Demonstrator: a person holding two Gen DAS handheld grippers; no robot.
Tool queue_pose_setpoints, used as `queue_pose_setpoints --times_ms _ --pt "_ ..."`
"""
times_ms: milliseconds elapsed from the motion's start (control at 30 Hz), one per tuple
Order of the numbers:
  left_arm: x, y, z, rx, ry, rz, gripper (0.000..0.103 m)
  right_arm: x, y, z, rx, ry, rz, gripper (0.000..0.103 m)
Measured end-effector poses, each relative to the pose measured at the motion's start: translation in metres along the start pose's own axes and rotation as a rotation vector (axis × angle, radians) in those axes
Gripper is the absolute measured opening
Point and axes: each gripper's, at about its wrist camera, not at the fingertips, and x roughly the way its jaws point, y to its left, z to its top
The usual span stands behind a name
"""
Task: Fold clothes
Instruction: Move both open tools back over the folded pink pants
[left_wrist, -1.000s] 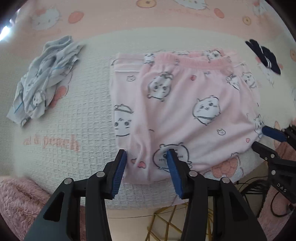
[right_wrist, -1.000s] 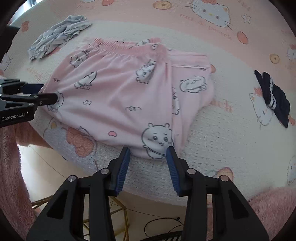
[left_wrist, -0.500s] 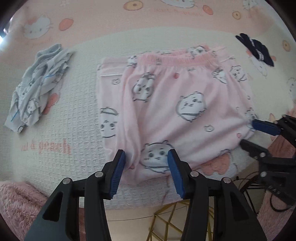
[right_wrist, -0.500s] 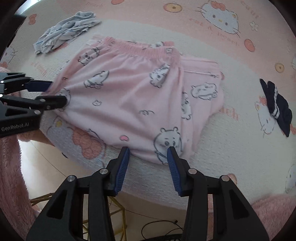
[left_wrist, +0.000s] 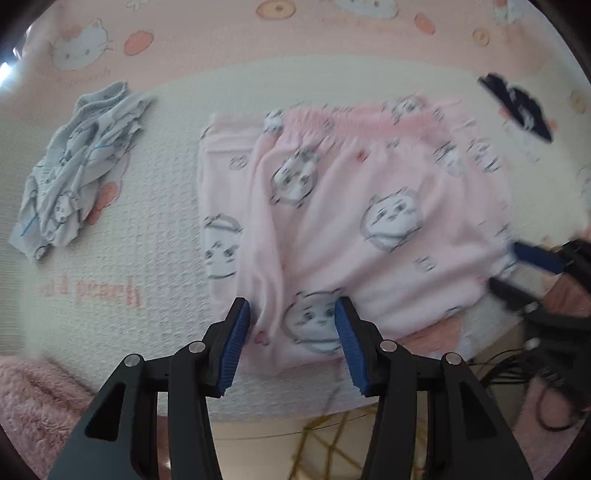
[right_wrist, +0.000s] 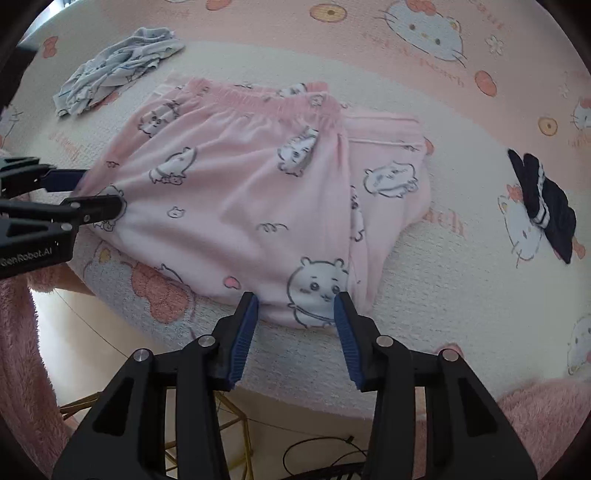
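Note:
Pink pants (left_wrist: 369, 229) with cartoon animal prints lie folded on the blanket-covered table, waistband on the far side. My left gripper (left_wrist: 291, 306) points steeply down over the near hem by the left fold. Its jaws are opening and the hem lies between the blue pads without being pressed. My right gripper (right_wrist: 296, 299) straddles the near hem at a printed face, its pads (right_wrist: 243, 332) apart from the cloth. In the right wrist view the pink pants (right_wrist: 240, 192) fill the middle, with the left gripper (right_wrist: 99, 190) at their left corner. The right gripper (left_wrist: 517, 266) shows blurred at their right edge.
A crumpled grey-blue garment (left_wrist: 77, 170) (right_wrist: 118, 66) lies at the far left. A dark navy striped item (left_wrist: 517, 107) (right_wrist: 543, 206) lies at the right. The cartoon-cat blanket (right_wrist: 461, 295) ends just below the grippers, with floor, a gold wire frame (right_wrist: 229, 417) and cables beneath.
The left gripper has slid a little along the near hem and its jaws stand slightly wider; its picture is now blurred. The right gripper has hardly moved.

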Motion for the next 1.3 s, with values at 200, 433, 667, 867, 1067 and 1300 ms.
queue_pose_setpoints --times_ms 200,433,667,867,1067,1300 --pt "-0.022 0.024 0.005 -0.093 -0.096 -0.141 0.058 -0.02 -0.027 0.0 0.096 -0.086 0.028 0.043" --pt "0.001 0.07 0.013 -0.157 0.006 -0.071 0.058 -0.007 -0.052 -0.019 0.122 0.025 0.033 0.056" --pt "-0.026 0.098 0.011 -0.175 -0.078 -0.212 0.058 -0.03 -0.052 -0.011 0.132 -0.113 0.052 0.055" --pt "-0.001 0.128 -0.003 -0.212 0.072 -0.1 0.062 0.011 -0.024 0.004 0.08 0.031 -0.018 0.055" --pt "-0.017 0.17 0.004 -0.282 0.008 -0.105 0.062 -0.009 -0.038 0.003 0.17 -0.047 0.002 0.054" --pt "-0.014 0.189 -0.007 -0.246 0.075 0.053 0.067 0.019 -0.015 0.004 0.108 0.047 -0.015 0.057"
